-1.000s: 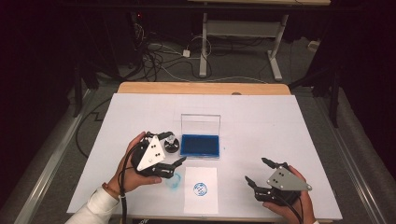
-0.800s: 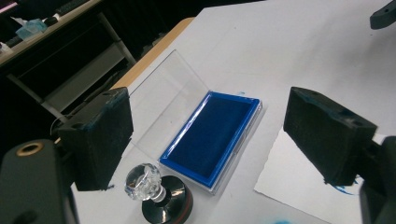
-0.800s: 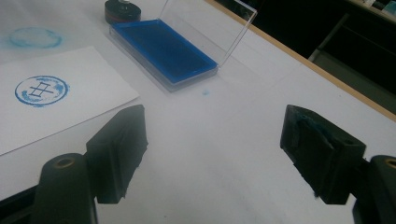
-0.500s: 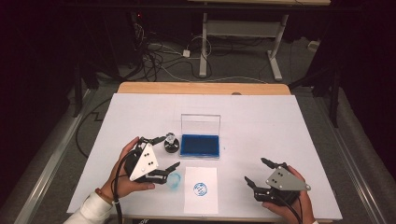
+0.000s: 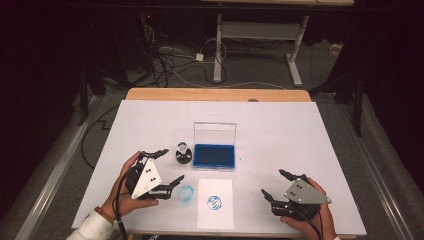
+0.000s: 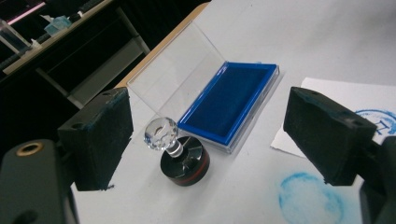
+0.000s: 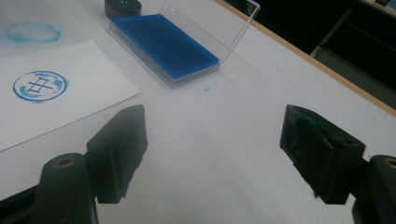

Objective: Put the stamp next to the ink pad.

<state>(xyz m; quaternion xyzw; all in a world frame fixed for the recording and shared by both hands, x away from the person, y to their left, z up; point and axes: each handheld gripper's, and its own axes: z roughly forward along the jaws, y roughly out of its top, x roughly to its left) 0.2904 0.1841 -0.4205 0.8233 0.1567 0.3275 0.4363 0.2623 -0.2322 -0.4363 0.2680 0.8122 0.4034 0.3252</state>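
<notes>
Since the stamp (image 5: 183, 153) stands free beside the ink pad (image 5: 215, 156), the left gripper (image 5: 165, 169) hangs with jaws apart, as does the idle right gripper (image 5: 274, 184).

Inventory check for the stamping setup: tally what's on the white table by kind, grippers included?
Stamp: 1
Ink pad case, lid open: 1
Paper sheet with a blue print: 1
Blue ink ring on the table: 1
Grippers, left gripper and right gripper, both open and holding nothing: 2
Total: 6
</notes>
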